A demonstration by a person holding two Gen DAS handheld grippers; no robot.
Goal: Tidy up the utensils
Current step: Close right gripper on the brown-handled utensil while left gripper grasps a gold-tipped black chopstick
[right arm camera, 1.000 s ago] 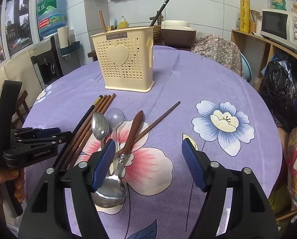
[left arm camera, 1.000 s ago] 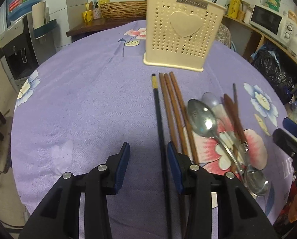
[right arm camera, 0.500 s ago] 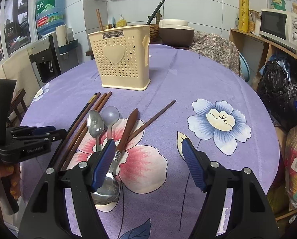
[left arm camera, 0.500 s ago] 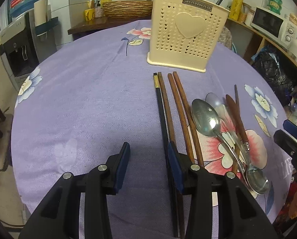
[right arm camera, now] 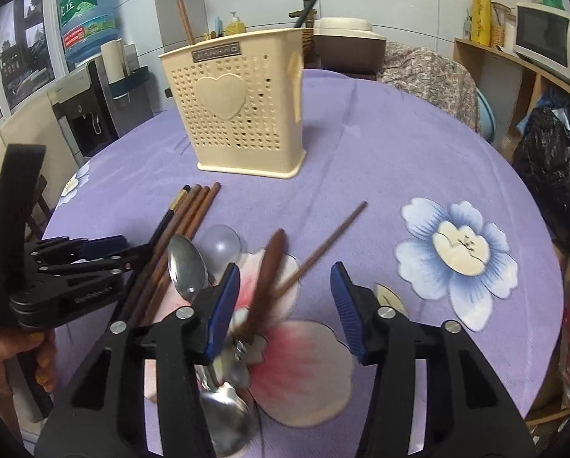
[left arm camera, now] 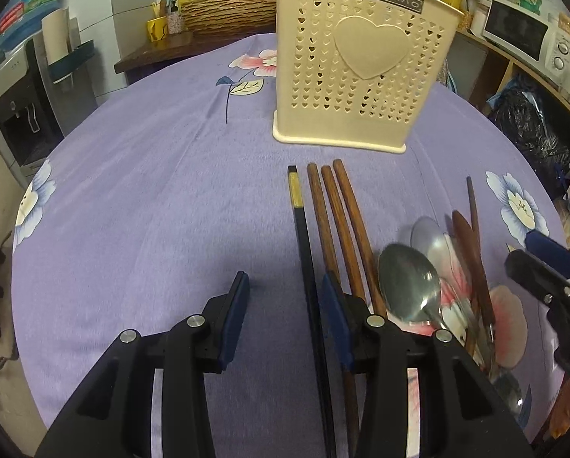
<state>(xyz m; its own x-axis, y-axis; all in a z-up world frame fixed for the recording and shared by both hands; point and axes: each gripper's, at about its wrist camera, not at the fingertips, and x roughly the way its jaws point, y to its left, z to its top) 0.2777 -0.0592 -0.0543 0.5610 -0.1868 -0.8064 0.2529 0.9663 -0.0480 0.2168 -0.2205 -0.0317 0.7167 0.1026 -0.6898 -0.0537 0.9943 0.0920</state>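
Observation:
A cream perforated utensil holder point(left arm camera: 353, 68) point(right arm camera: 243, 110) stands on the purple tablecloth, with chopsticks sticking out of it. In front of it lie a black chopstick point(left arm camera: 304, 229) point(right arm camera: 162, 225), three brown chopsticks point(left arm camera: 338, 213) point(right arm camera: 193, 210), metal spoons point(left arm camera: 407, 282) point(right arm camera: 187, 267), a brown-handled utensil point(right arm camera: 265, 274) and a single brown chopstick point(right arm camera: 323, 244). My left gripper point(left arm camera: 283, 294) is open low over the cloth, the black chopstick between its fingers. My right gripper point(right arm camera: 285, 294) is open above the brown-handled utensil and single chopstick.
The round table point(right arm camera: 399, 175) has a floral purple cloth. A water dispenser point(right arm camera: 90, 87) stands at the left, a microwave point(right arm camera: 544, 38) on a shelf at the right, black bags point(right arm camera: 548, 152) beside the table, and a wicker basket point(left arm camera: 227, 11) behind.
Both grippers have moved forward toward the holder and lower over the utensils. The left gripper now straddles the black chopstick. Both stay open.

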